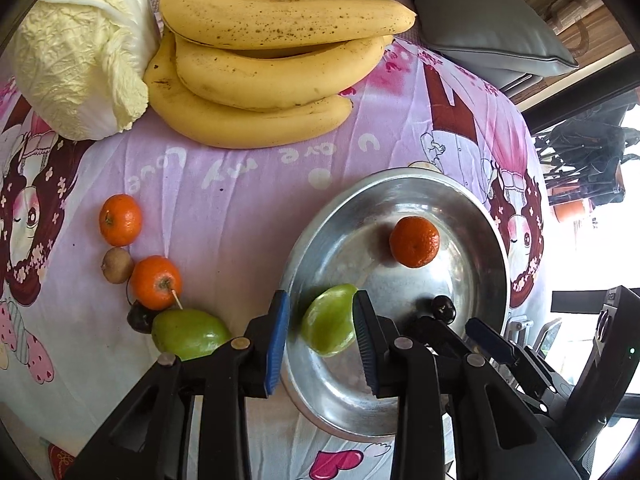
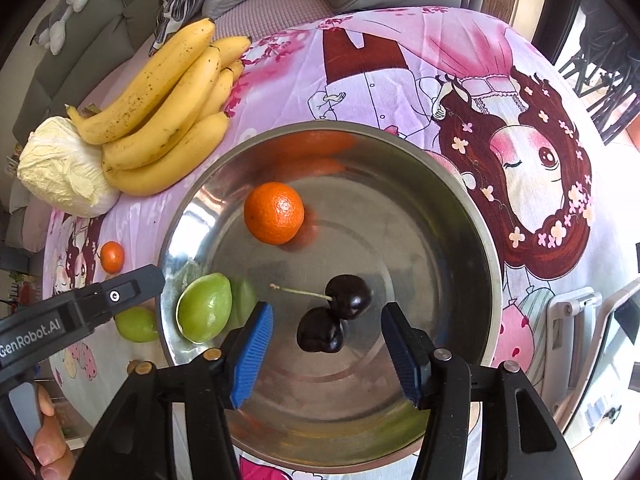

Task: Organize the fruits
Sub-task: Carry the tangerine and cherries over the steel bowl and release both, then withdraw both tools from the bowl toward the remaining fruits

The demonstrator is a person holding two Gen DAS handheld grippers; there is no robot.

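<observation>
In the lower centre of the left wrist view, a green oval fruit (image 1: 330, 320) lies inside the round steel bowl (image 1: 490, 216), between the released left tool (image 1: 322, 340); the step looks like depositing. Next, fetch the green fruit on the desk (image 1: 190, 334). Only the right view shows two dark cherries (image 2: 334, 318) under the released right tool (image 2: 326, 348).

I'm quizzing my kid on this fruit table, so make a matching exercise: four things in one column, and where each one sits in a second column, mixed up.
Things:
1. cherries
2. bananas
3. kiwi
4. cabbage

Places:
A. on the cloth, touching two oranges
B. in the metal bowl
C. far left, beside the bananas
D. on the cloth, behind the bowl

Pairs: 1-B, 2-D, 3-A, 4-C
</observation>
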